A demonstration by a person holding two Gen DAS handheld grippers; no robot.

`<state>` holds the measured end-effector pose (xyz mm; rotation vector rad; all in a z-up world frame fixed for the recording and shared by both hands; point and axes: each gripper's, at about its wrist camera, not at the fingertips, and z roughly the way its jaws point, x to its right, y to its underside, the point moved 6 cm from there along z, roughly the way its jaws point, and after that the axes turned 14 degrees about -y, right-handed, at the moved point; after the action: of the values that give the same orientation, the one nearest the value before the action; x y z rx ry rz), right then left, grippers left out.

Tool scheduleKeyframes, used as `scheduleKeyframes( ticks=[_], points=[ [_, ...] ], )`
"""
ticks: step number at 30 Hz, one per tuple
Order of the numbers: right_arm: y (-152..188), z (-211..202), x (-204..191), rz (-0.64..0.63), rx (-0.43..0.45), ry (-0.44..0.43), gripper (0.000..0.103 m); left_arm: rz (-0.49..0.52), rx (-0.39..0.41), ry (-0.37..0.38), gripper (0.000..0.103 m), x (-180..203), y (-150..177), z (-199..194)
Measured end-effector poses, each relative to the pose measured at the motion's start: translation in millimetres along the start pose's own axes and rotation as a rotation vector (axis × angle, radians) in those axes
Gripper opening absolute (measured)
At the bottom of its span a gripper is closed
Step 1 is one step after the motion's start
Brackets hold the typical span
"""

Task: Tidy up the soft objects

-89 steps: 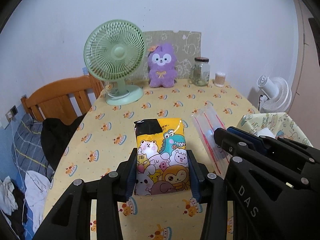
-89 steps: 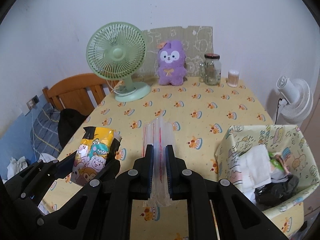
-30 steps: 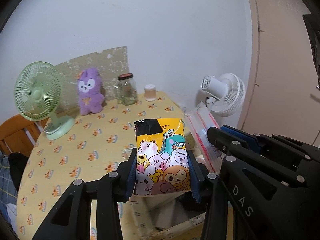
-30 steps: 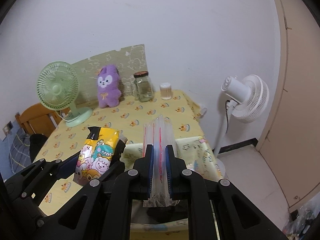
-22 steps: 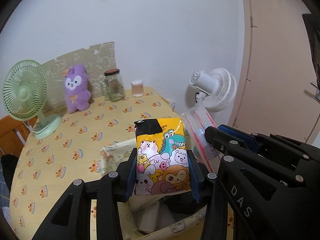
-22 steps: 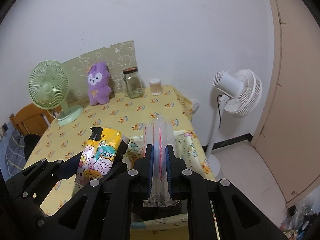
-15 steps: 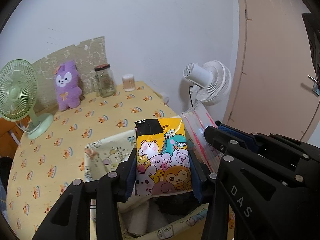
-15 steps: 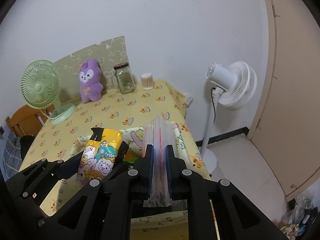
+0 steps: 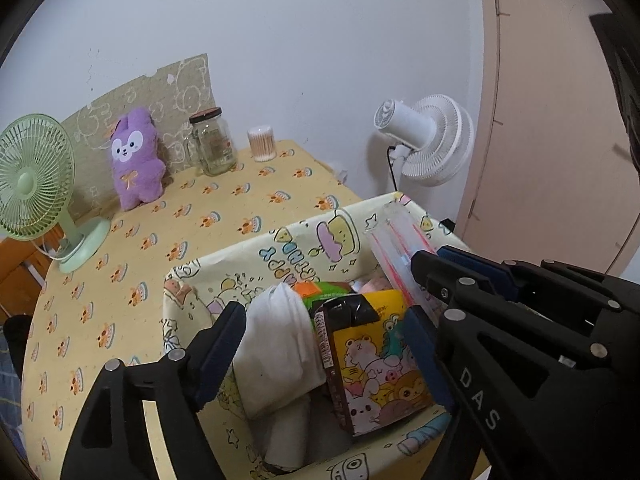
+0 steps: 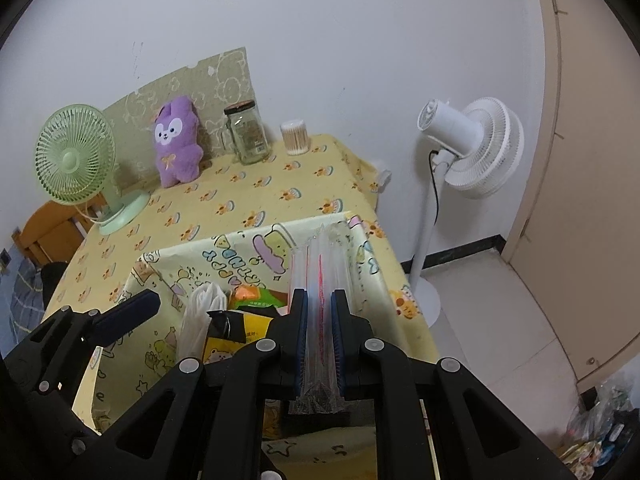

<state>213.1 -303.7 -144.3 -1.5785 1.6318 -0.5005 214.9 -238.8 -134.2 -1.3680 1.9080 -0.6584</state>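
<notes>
A white wall stands behind the surface point(image 9: 248, 216), which has a yellow cloth with small printed figures. At its near edge sits a patterned fabric box point(image 9: 280, 248). The left hand-held gripper point(image 9: 320, 344) hangs over this box with its jaws wide apart, and the yellow cartoon snack bag point(image 9: 376, 364) lies inside the box between them, tilted, its black top pointing away toward the wall; I cannot tell if the right finger touches it. Just beside it in the box there is white folded cloth point(image 9: 280, 344). The right hand-held gripper point(image 10: 319, 340) is closed on a clear zip bag point(image 10: 320, 276), whose long axis runs forward along the fingers, over the box. At the far edge stand a green fan point(image 9: 36, 176), a purple plush rabbit point(image 9: 134, 158), a glass jar point(image 9: 210, 142) and a cotton swab holder point(image 9: 262, 144). A white floor fan point(image 10: 468, 148) stands beside the surface.
</notes>
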Motion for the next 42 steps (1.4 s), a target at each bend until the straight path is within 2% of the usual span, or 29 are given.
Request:
scheduleKeyframes(
  ticks=[7, 9, 10, 12, 18, 30, 42],
  points=[
    [5, 8, -2, 0.011, -0.037, -0.007, 0.018, 0.008, -0.018, -0.007, 0.083, -1, 6, 1],
    [7, 10, -2, 0.012, -0.050, -0.011, 0.033, 0.013, -0.022, -0.019, 0.084, -2, 7, 1],
    [7, 9, -2, 0.006, -0.048, -0.002, 0.036, 0.018, -0.023, -0.032, 0.084, -3, 8, 0],
    [7, 6, -4, -0.005, -0.038, 0.003, 0.057, 0.018, -0.019, -0.026, 0.086, -3, 9, -2],
    [5, -3, -11, -0.008, -0.012, 0.003, 0.075, 0.004, 0.004, -0.030, 0.090, -11, 8, -13],
    [5, -32, -38, -0.014, 0.070, 0.013, 0.094, -0.021, 0.054, -0.049, 0.093, -34, 11, -40],
    [10, -63, -77, -0.034, 0.133, 0.004, 0.099, -0.059, 0.109, -0.088, 0.094, -67, 20, -75]
  ],
)
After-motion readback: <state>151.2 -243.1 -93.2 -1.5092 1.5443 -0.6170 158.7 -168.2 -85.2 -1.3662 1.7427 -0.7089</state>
